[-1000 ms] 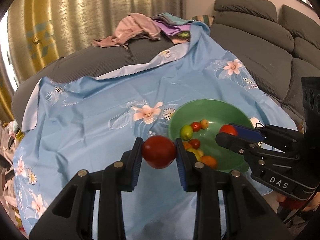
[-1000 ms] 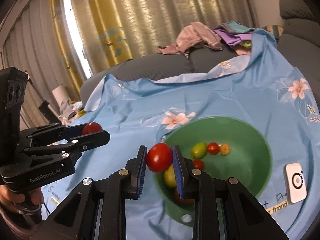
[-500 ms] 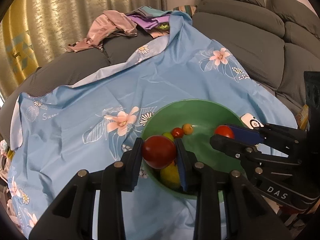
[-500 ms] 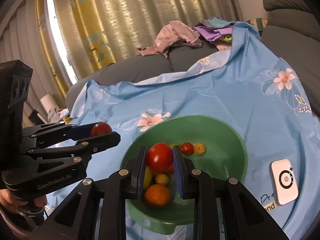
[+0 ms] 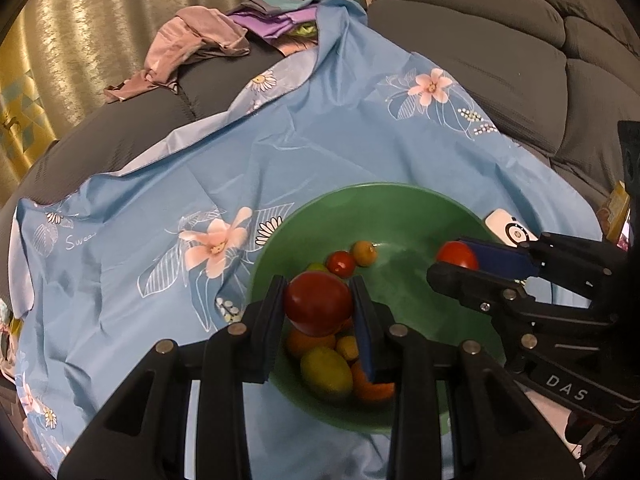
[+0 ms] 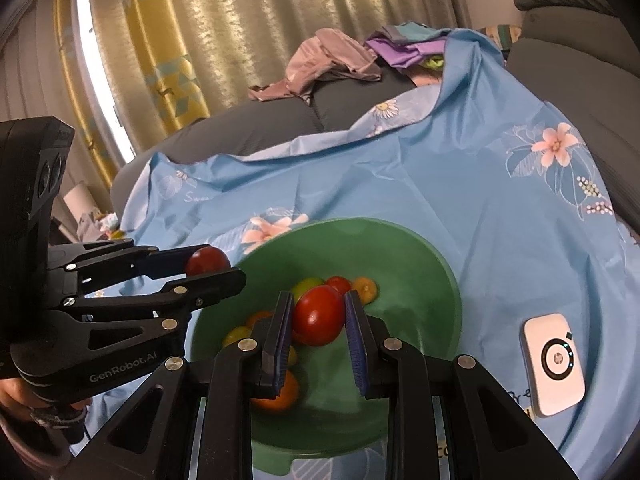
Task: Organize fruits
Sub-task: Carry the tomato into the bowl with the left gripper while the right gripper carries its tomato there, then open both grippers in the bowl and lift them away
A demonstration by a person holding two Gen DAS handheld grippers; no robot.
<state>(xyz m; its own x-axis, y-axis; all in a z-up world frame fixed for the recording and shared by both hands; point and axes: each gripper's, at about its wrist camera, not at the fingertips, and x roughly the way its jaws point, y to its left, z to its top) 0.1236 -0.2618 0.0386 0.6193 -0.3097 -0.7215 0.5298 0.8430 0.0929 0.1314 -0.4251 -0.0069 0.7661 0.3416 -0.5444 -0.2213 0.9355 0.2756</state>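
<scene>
Both grippers hover over the green bowl (image 5: 400,200) on the blue cloth (image 5: 160,200): the left gripper (image 5: 318,308) clamps a red tomato (image 5: 318,304), the right gripper (image 6: 318,316) another tomato (image 6: 318,314). Next, probably lower and release.

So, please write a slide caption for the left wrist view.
Left claw holds a red tomato above the green bowl of small fruits.

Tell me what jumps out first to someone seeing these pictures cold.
Two red tomatoes, one clamped in the left gripper and one in the right gripper, both poised over a green bowl. The bowl sits on a blue floral cloth and already holds small red, orange and yellow-green fruits. A white device lies beside the bowl.
</scene>
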